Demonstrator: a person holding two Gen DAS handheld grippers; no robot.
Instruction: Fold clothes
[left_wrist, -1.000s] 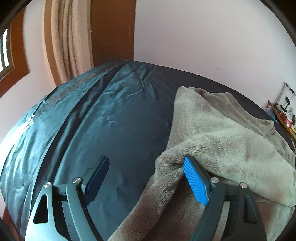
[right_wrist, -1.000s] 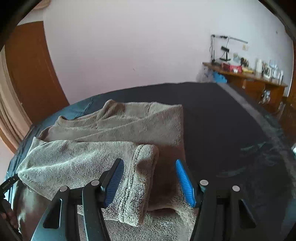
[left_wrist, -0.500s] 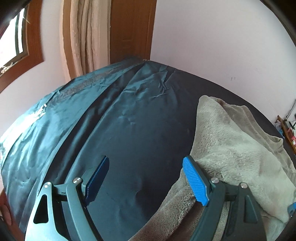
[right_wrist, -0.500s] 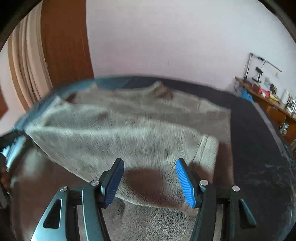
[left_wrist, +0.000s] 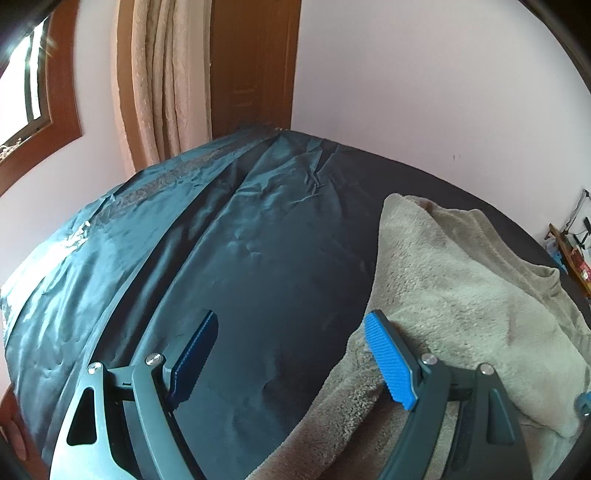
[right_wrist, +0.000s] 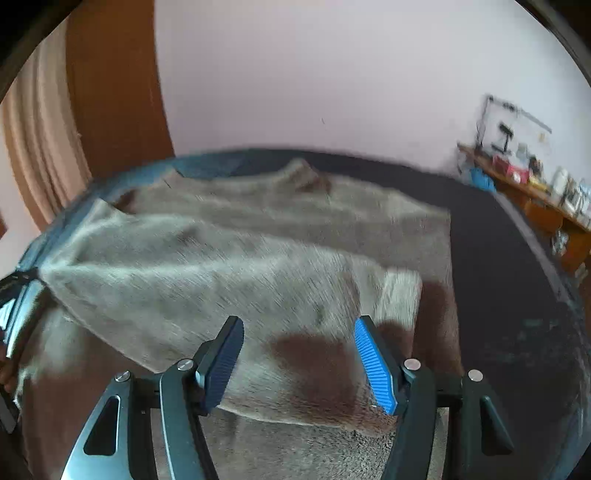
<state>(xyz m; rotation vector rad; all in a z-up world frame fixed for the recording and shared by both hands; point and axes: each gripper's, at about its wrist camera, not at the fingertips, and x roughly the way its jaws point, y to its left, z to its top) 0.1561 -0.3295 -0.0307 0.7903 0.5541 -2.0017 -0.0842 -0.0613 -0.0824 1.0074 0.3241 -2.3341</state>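
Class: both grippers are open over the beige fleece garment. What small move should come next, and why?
Probably lower the left gripper rightward onto the fleece garment's left edge and close: its jaws stand open, mostly over bare dark sheet.

A garment (left_wrist: 461, 295) is spread on a bed (left_wrist: 240, 258), to the right in the left wrist view, with bare sheet left of it. The left gripper (left_wrist: 291, 358) is held over the garment's left edge, one finger above the sheet, the other above the cloth. In the right wrist view the right gripper (right_wrist: 299, 358) is held over a folded-over sleeve (right_wrist: 258, 295) lying across the garment. Behind the bed a wall (right_wrist: 314, 74) is seen, a curtain (left_wrist: 162, 81) at the left, a desk (right_wrist: 535, 192) at the right.
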